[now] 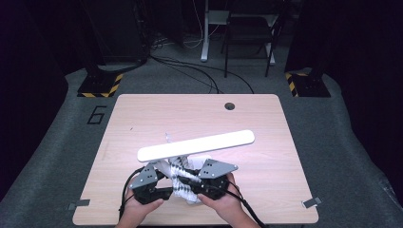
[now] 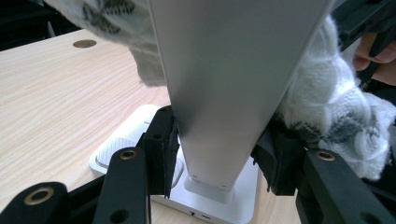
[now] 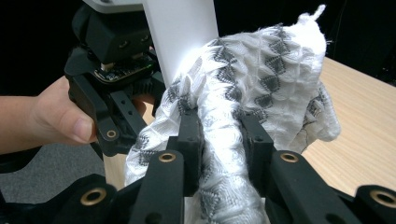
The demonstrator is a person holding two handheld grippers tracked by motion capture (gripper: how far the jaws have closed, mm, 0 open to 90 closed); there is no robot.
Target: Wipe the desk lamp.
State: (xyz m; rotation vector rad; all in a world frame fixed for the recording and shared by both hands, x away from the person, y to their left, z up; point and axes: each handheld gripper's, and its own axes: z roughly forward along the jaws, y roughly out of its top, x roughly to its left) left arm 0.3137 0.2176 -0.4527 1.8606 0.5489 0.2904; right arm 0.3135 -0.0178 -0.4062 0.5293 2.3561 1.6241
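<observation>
A white desk lamp stands near the table's front edge, its long flat head (image 1: 197, 145) reaching right over the table. My left gripper (image 2: 217, 154) is shut on the lamp's upright post (image 2: 224, 84) just above the white base (image 2: 140, 123). In the high view the left gripper (image 1: 164, 180) is left of the post. My right gripper (image 3: 224, 144) is shut on a bunched white and grey knitted cloth (image 3: 252, 74). The cloth lies against the post (image 3: 182, 32), and in the high view the cloth (image 1: 180, 183) sits between both grippers. The right gripper (image 1: 195, 183) is close on the right.
The light wooden table (image 1: 142, 114) has a round cable hole (image 1: 230, 106) at the back. A hand (image 3: 51, 116) grips the left gripper's body (image 3: 112, 70). Beyond the table are grey carpet, chair legs and cables on the floor.
</observation>
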